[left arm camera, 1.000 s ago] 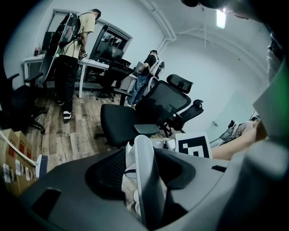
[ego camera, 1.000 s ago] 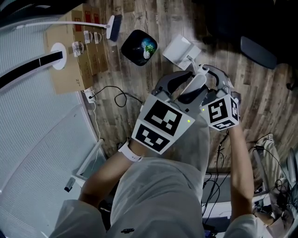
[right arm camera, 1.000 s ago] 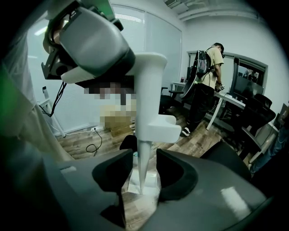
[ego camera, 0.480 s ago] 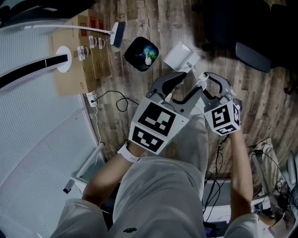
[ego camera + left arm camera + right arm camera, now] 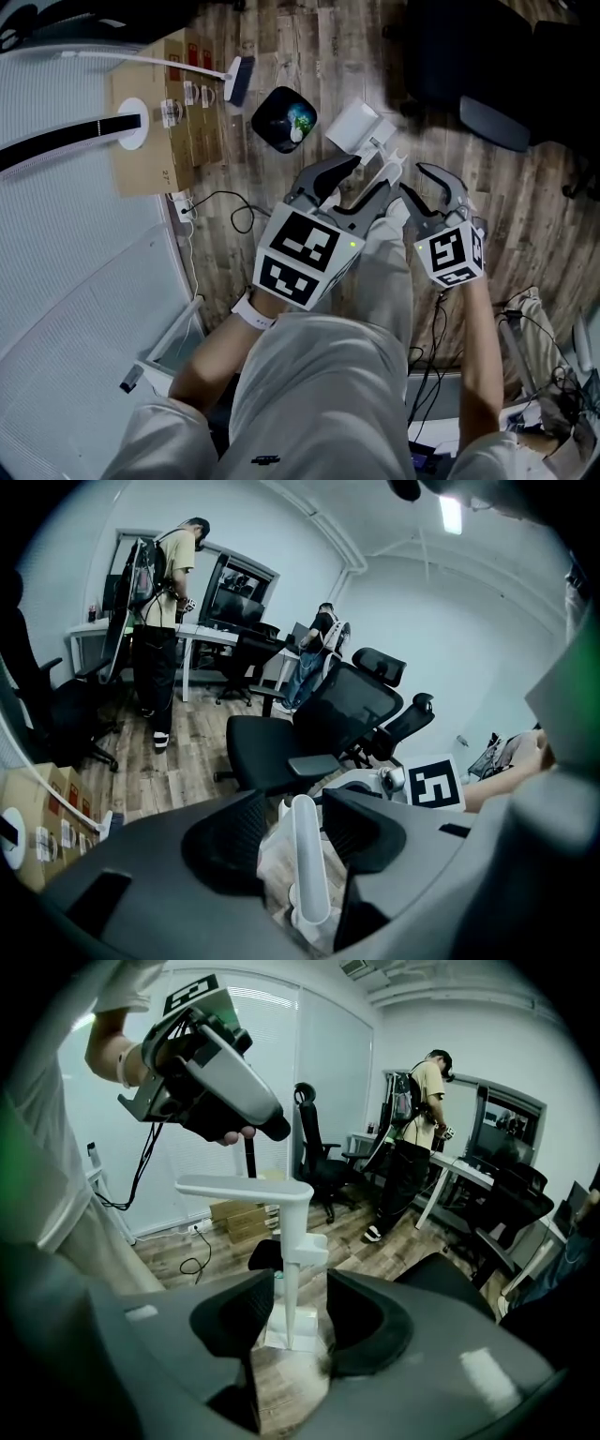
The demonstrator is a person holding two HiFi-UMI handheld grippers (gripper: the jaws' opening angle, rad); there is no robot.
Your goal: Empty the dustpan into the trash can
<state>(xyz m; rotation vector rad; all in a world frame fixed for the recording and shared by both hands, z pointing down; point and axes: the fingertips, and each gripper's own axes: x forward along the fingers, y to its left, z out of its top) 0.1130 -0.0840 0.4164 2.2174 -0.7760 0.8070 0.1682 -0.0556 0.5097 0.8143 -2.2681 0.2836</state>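
Dustpan [image 5: 354,125] in white sits on the wooden floor [image 5: 525,216] in the upper middle of the head view, just right of the black trash can [image 5: 281,120], which has something green and white inside. Its long handle [image 5: 286,1269] rises upright toward the camera and ends in a flat crosswise grip.

In the right gripper view the pole shows through the gap of the right gripper [image 5: 298,1314], but the jaws stand wide apart and do not press on it; they have just been opening. The left gripper [image 5: 298,829] is above the grip, in the upper left of the right gripper view. Its jaws are apart too, with the handle seen between them and no squeeze on it.

Left of the trash can a small broom [image 5: 234,80] leans over a cardboard box [image 5: 159,141]. A dark office chair [image 5: 469,56] fills the upper right, and a person [image 5: 417,1138] stands at a desk far back in the room
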